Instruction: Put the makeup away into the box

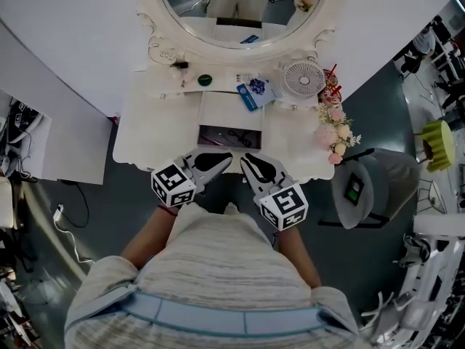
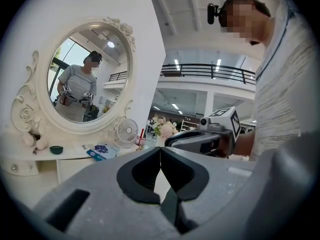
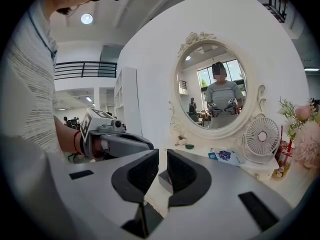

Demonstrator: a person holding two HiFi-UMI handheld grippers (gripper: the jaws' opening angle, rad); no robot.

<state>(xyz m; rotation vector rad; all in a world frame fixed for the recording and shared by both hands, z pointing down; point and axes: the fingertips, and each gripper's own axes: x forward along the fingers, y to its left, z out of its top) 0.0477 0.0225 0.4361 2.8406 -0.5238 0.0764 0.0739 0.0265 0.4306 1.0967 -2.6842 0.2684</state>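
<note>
Head view: left gripper point(image 1: 227, 156) & right gripper point(image 1: 245, 160) both pressed together w/ nothing held; I'd spread one before reaching the blue packet point(image 1: 251, 93), just far-right of the open box point(image 1: 218, 111).

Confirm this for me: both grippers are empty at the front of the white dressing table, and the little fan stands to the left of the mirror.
Not quite. The head view shows the fan to the right of the mirror, near the flowers. The rest holds: the left gripper and right gripper are empty at the front of the white dressing table.
</note>
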